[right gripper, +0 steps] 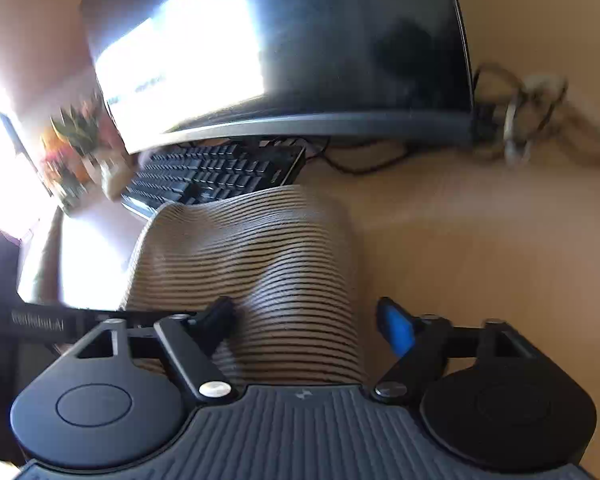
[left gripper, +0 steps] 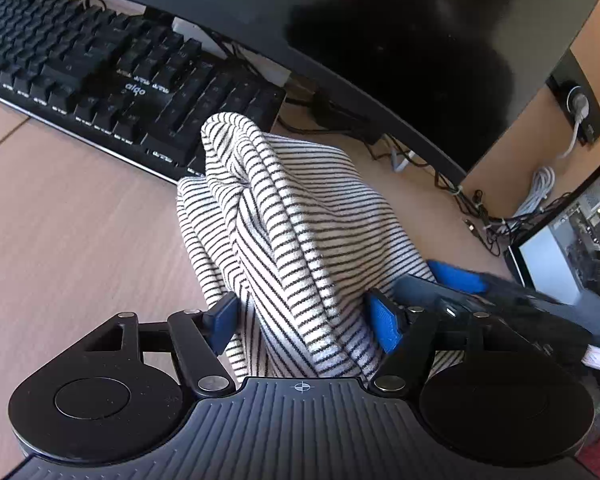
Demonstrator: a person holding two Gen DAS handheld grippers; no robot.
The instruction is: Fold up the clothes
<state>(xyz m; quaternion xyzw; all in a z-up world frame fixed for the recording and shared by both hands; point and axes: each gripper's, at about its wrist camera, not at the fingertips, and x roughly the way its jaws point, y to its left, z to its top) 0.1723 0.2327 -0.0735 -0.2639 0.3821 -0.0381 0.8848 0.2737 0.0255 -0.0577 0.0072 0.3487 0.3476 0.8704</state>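
Note:
A white garment with thin black stripes [left gripper: 300,216] lies bunched on the wooden desk, its far end against the keyboard. My left gripper [left gripper: 304,320] is open, its blue-padded fingers [left gripper: 384,320] on either side of the cloth's near folds. The other gripper [left gripper: 456,280] shows at the right of this view, blurred. In the right wrist view the same striped garment [right gripper: 268,264] runs between my right gripper's [right gripper: 308,324] open fingers [right gripper: 396,328]; the right finger stands clear of the cloth. The image is motion-blurred.
A black keyboard [left gripper: 100,72] lies along the far side of the desk [left gripper: 60,232], under a large dark monitor [left gripper: 380,32]. Cables [left gripper: 480,208] and a wall socket [left gripper: 576,104] sit at the right. A second screen [left gripper: 560,260] stands at the right edge.

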